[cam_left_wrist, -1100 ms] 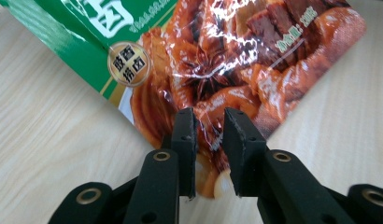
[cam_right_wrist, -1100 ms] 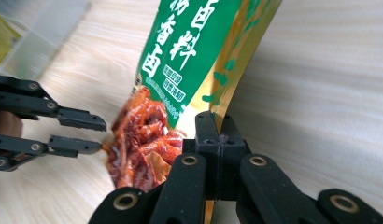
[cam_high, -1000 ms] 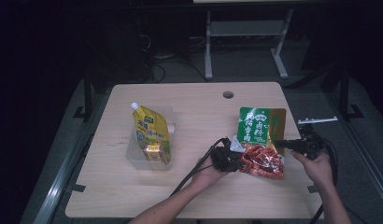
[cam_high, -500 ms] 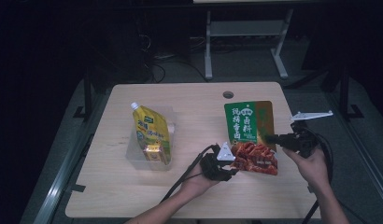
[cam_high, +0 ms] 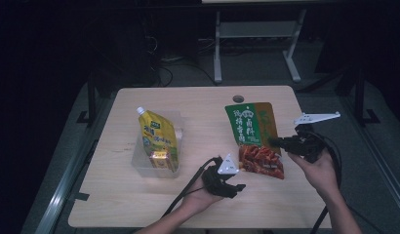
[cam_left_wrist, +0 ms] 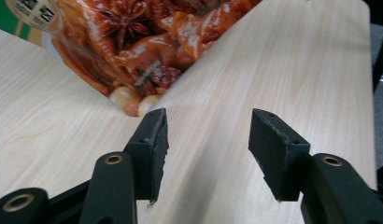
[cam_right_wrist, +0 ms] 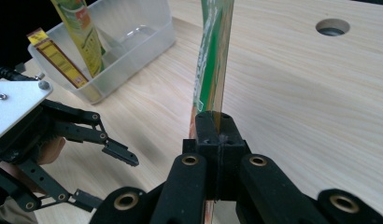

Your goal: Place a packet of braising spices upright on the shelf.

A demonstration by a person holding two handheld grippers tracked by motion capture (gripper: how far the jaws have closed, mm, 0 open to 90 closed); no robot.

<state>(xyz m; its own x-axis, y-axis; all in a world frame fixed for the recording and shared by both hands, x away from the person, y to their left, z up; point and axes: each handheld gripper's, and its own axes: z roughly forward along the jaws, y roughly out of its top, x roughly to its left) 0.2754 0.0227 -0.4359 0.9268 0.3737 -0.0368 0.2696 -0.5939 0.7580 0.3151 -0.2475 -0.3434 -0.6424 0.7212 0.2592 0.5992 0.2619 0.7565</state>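
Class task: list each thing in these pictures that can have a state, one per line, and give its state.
Green snack pouch: lifted on edge, pinched.
Right gripper: shut on the pouch.
Left gripper: open, jaws just opening, nothing between.
Yellow spout pouch: capped, leaning in tub.
Clear plastic tub: lidless.

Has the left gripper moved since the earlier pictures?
Yes. The left gripper has drawn back from the snack bag toward the table's near edge; its jaws have just been opening, nothing between them.
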